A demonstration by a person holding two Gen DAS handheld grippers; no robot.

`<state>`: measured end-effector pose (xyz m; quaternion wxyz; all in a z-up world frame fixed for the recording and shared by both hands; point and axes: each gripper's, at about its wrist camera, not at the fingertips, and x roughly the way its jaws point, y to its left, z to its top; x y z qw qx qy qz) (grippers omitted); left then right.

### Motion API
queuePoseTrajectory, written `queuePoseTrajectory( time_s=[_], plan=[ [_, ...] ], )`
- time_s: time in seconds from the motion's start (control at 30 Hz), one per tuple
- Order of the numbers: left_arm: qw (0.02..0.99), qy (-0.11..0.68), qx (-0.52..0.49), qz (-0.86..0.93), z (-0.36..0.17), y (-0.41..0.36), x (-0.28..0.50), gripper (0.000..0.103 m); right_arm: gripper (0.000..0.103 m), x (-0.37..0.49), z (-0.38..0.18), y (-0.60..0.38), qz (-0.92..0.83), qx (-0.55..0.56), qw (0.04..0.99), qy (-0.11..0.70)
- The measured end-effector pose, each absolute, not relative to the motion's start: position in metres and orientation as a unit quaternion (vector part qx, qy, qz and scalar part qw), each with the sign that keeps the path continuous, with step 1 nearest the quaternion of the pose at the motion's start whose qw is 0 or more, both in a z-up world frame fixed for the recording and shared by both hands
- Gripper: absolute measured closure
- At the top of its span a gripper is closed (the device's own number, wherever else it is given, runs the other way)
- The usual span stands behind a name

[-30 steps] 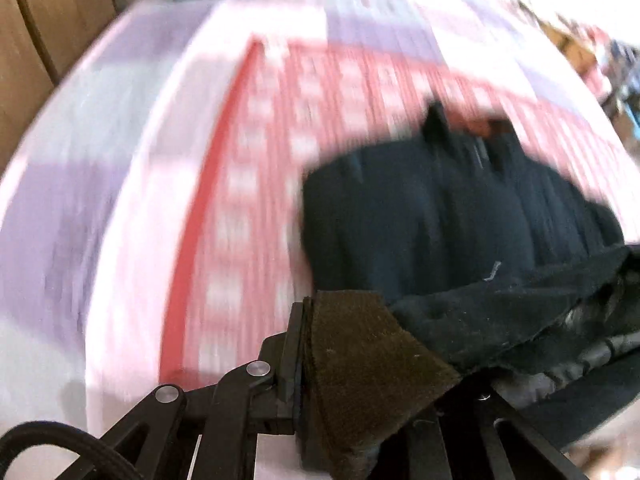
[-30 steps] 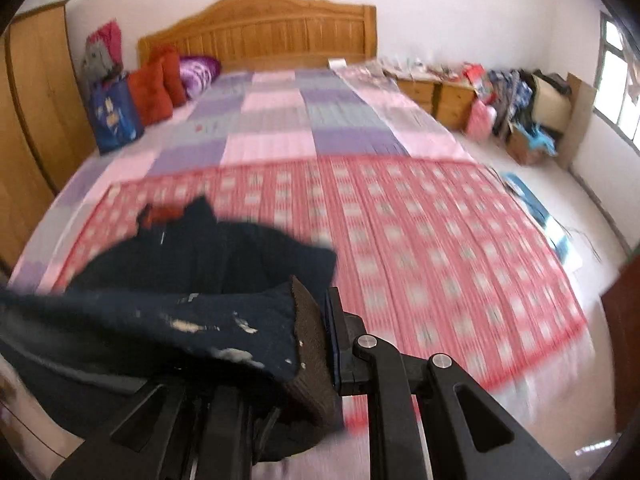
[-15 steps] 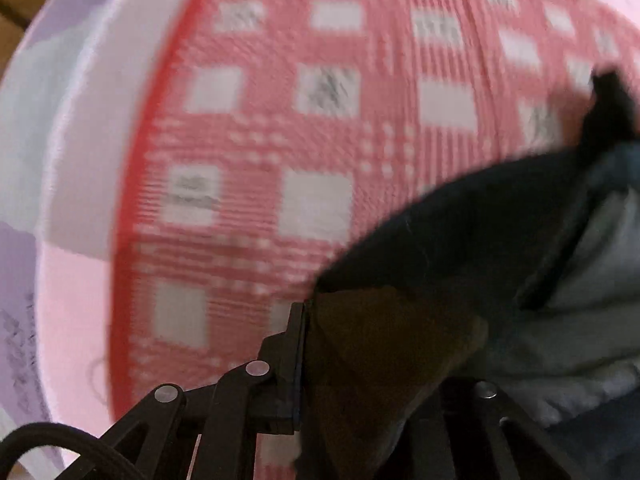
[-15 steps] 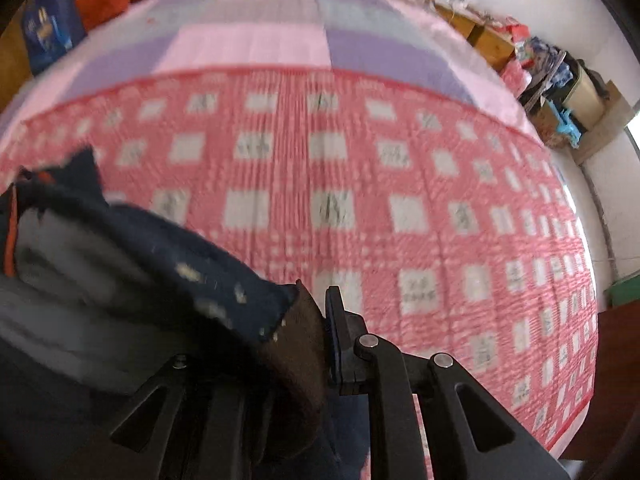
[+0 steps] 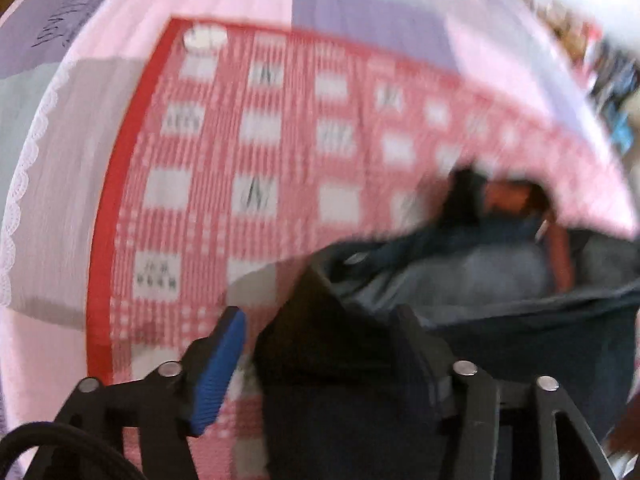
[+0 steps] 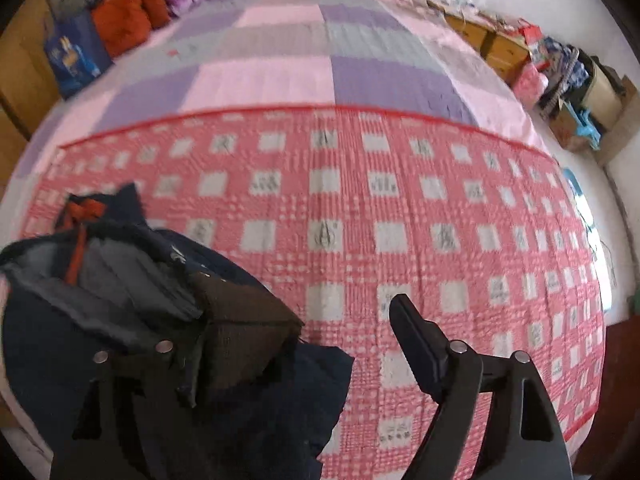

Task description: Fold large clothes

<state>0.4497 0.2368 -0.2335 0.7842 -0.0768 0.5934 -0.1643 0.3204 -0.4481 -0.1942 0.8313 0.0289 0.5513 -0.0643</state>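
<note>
Both grippers are now spreading apart, where half a second ago each was pinching a brown-trimmed edge of the dark navy jacket [image 6: 132,304]. That jacket is lying bunched on the red-and-white checked blanket [image 6: 400,208], its grey lining and orange collar strip facing up. Seen from the right wrist, it is filling the 7 to 9 o'clock area, draping over the inner finger of the right gripper [image 6: 344,340], whose jaws are standing wide apart with nothing between them. Seen from the left wrist, the jacket [image 5: 500,280] is sitting from 3 to 5 o'clock, its brown hem lying between the parted fingers of the left gripper [image 5: 320,356] without being squeezed. A fold seems just laid down and released; the next move probably calls for backing clear and regrasping another edge. Beyond lies the pink and purple patchwork bedspread [image 6: 288,64].
</note>
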Motion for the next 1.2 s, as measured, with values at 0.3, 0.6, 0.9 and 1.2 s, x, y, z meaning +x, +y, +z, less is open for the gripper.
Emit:
queuePoseTrajectory(
  time_s=[0.3,0.6,0.9,1.2],
  plan=[
    [0.817,0.54,-0.038,-0.198,-0.193,0.192,0.399,0.038,0.018,0.333,-0.178,-0.366,-0.074,-0.197,0.812,0.545],
    [0.799,0.556,-0.096,-0.206,-0.238,0.149,0.27,0.037,0.017,0.334,-0.156,-0.326,0.032,-0.112,0.862,0.493],
    [0.777,0.581,-0.16,-0.183,-0.269,0.108,0.208,0.037,0.017,0.382,-0.242,-0.207,0.189,-0.162,0.81,0.531],
    [0.781,0.582,-0.149,-0.17,-0.273,0.088,0.189,0.037,0.082,0.412,-0.297,-0.19,0.236,-0.141,0.768,0.578]
  ],
)
